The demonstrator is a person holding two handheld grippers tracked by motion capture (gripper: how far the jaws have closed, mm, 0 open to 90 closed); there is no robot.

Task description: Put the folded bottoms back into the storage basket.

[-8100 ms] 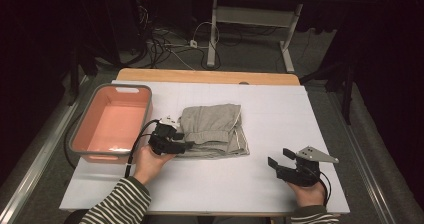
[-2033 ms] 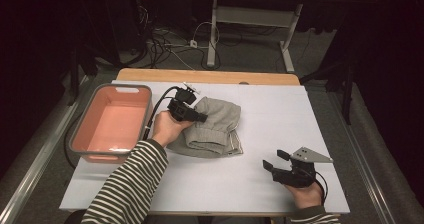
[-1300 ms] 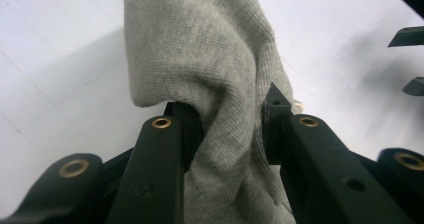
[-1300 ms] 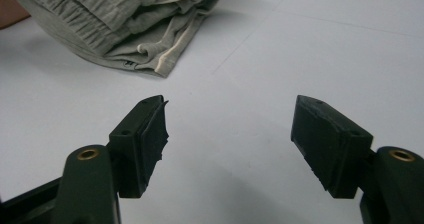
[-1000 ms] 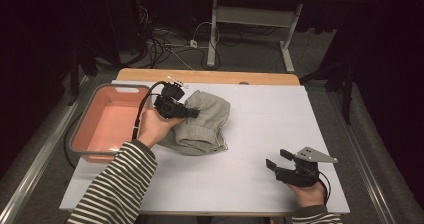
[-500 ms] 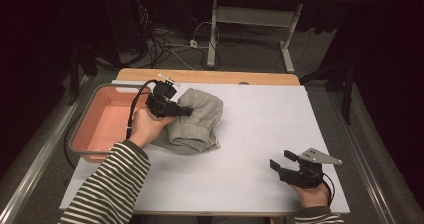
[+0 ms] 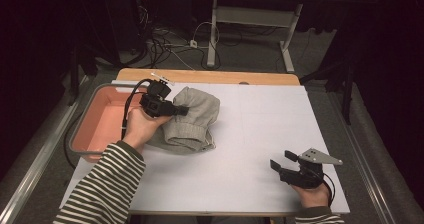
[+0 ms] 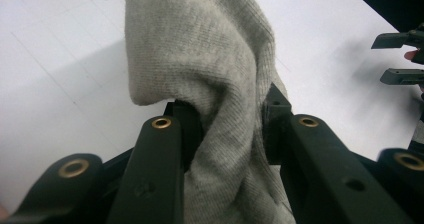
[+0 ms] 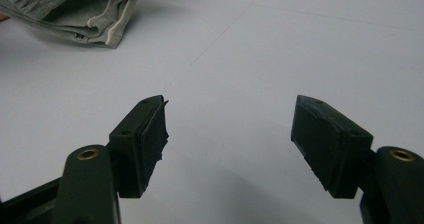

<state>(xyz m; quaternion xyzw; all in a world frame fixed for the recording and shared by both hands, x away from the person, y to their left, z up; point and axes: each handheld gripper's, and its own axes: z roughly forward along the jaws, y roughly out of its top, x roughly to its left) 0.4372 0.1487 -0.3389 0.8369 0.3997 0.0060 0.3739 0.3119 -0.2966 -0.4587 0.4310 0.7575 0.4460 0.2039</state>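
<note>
Left gripper (image 7: 176,110) fingers clamp grey garment (image 7: 196,119) beside pink bin (image 7: 102,121); I judge transfer next. Right gripper (image 7: 281,162) fingers spread, empty.

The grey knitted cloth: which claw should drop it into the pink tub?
Left, probably. The left claw already pinches the grey knitted cloth right beside the pink plastic tub; the right claw rests open, far away.
</note>
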